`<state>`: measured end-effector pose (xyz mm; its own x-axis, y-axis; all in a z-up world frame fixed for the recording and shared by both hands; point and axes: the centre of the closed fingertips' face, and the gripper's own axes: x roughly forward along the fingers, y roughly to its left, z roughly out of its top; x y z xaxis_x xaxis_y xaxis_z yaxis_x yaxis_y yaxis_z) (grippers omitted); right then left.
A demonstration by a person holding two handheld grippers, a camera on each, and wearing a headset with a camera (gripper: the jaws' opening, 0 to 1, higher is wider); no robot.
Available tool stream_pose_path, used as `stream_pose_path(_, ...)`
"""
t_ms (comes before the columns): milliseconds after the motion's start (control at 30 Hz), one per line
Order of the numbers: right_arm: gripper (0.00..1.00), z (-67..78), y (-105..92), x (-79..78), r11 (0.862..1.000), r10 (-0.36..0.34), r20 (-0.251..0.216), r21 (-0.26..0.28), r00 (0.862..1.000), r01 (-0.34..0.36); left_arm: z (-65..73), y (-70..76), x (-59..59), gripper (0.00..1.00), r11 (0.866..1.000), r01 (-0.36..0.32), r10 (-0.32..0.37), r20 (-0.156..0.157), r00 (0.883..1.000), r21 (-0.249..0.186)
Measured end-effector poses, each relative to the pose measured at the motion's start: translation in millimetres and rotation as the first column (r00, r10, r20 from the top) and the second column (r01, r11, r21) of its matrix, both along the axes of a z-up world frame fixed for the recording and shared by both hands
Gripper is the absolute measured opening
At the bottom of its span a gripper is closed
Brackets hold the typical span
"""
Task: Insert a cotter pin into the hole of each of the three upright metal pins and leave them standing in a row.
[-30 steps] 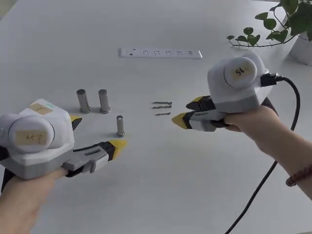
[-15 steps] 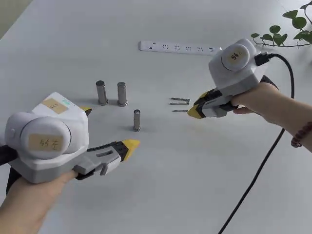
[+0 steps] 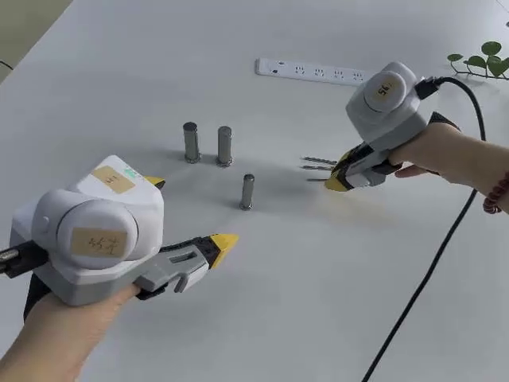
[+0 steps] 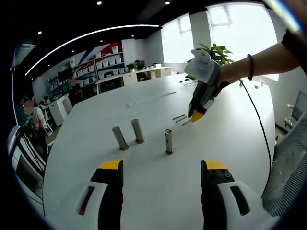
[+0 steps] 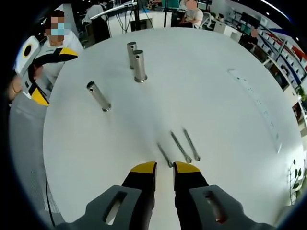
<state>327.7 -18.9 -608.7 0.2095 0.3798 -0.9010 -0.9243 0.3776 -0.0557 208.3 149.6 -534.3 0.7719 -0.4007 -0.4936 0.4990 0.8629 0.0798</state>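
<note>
The right gripper (image 5: 164,168), its empty jaws a slim gap apart, is the nearer one: three thin grey metal cotter pins (image 5: 180,146) lie flat just beyond its tips, long axes roughly along the jaws, while the left gripper (image 4: 161,165) gapes wide.

An open-plan office: a large white table (image 3: 278,302) carries a power strip (image 3: 318,72) at 12 o'clock and a potted plant (image 3: 481,62) at 2 o'clock. Stocked shelves (image 4: 96,64), desks (image 4: 139,76), big windows (image 4: 230,24) and ceiling lights (image 4: 110,29) surround it.
</note>
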Motion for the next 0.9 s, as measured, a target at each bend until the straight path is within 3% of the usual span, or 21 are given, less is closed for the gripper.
stream_pose_path(167,0.06,-8.3,0.5,3.5,0.999,0.028,-0.013,-0.029,1.0,-0.029,1.0,-0.7,-0.4,0.64,1.0,0.0,0.0,0.002,1.0,-0.001)
stream_pose_path(433,0.02,-4.1,0.6,1.2,0.997,0.05,-0.034,-0.053,0.998,-0.052,1.4,1.7,-1.6,0.62,1.0,-0.005,0.005,0.0,1.0,0.001)
stream_pose_path(567,0.0,-5.6,-4.3,6.4,0.986,0.12,0.001,-0.115,0.993,-0.119,1.9,2.2,-2.0,0.61,1.0,-0.009,0.009,-0.002,1.0,-0.007)
stream_pose_path(667,0.0,-5.2,-3.7,9.2,0.966,0.202,0.035,-0.169,0.979,-0.194,0.4,0.8,-2.5,0.6,1.0,-0.009,0.008,-0.01,1.0,-0.011)
stream_pose_path(900,0.0,-4.0,-0.4,4.3,0.963,0.214,0.017,-0.169,0.977,-0.208,-0.9,-1.5,-3.2,0.6,1.0,-0.001,0.001,-0.019,1.0,-0.013)
